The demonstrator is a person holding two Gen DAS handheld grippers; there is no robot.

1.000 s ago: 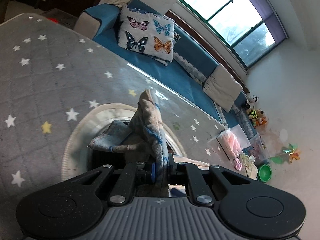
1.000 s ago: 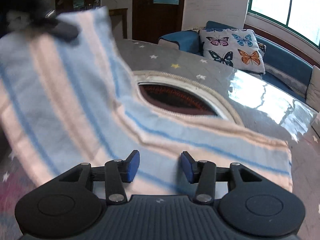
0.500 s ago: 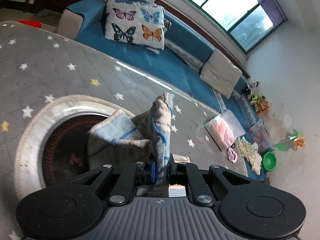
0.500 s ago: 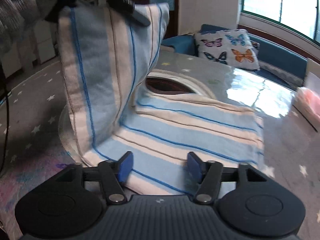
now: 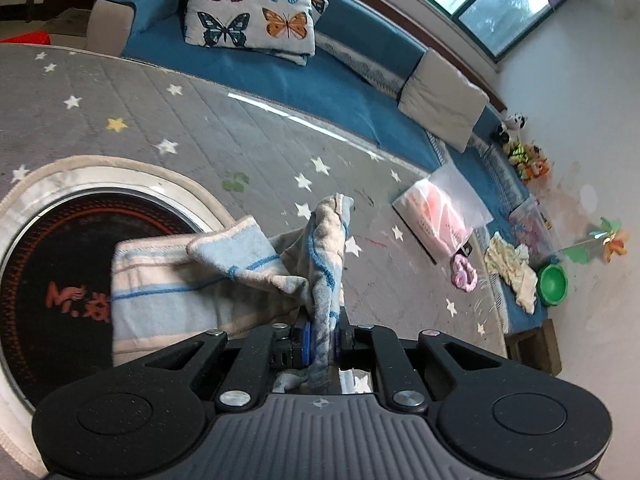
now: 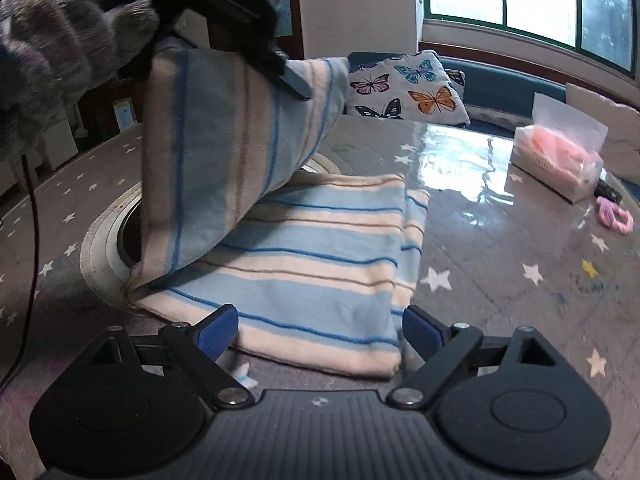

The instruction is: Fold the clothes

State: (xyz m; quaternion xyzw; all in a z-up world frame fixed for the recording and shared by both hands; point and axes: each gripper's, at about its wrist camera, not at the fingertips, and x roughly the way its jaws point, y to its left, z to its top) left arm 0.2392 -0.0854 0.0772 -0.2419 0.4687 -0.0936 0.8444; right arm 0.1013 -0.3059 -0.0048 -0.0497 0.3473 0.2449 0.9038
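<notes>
A blue and cream striped cloth [image 6: 320,256] lies partly on the round grey star-patterned table [image 6: 520,248]. Its left part is lifted and hangs folded over. My left gripper [image 5: 322,338] is shut on a bunched edge of the cloth [image 5: 324,248] and holds it up above the table. In the right wrist view it shows at the top left [image 6: 280,60], with a gloved hand behind it. My right gripper [image 6: 320,330] is open and empty, just in front of the cloth's near edge.
A round dark inset with a white rim [image 5: 60,264] sits in the table's middle, partly under the cloth. A bagged pink box [image 6: 560,160] and a pink scrunchie [image 6: 614,216] lie at the far right. A blue sofa with a butterfly cushion [image 5: 248,8] stands behind.
My left gripper has carried the held cloth edge up and over to the right, folding it across the flat part. My right gripper has opened wider and backed toward the near edge.
</notes>
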